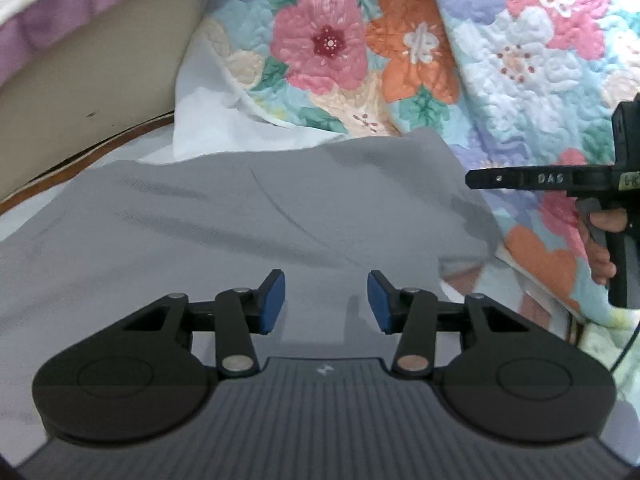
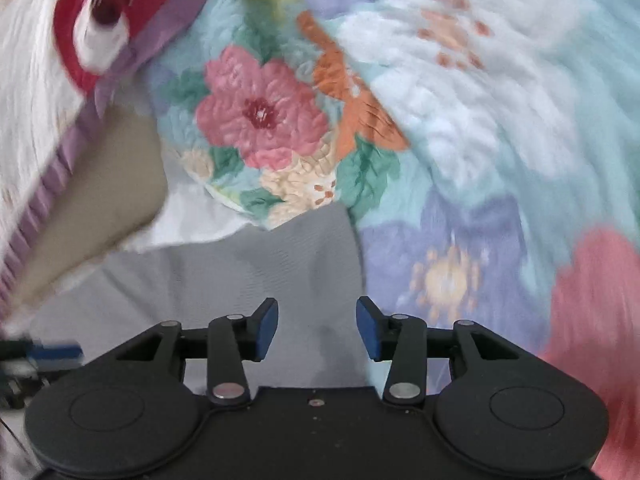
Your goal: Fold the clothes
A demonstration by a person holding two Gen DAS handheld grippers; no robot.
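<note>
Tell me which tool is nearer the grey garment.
Left. The left tool hovers open directly over the grey garment; the right tool, also open, sits at its right edge beside the floral quilt.

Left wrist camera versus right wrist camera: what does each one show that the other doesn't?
Only the left wrist view shows the right gripper from the side, with the person's hand on its handle, plus a dark wooden edge behind the cloth.

Only the right wrist view shows a red flower pillow with a purple ruffle, and a blurred glimpse of the left gripper at its left edge.

Both show the grey garment lying spread out, the floral quilt beside it, a white cloth, and open blue-padded fingers. The left gripper and right gripper hold nothing.
</note>
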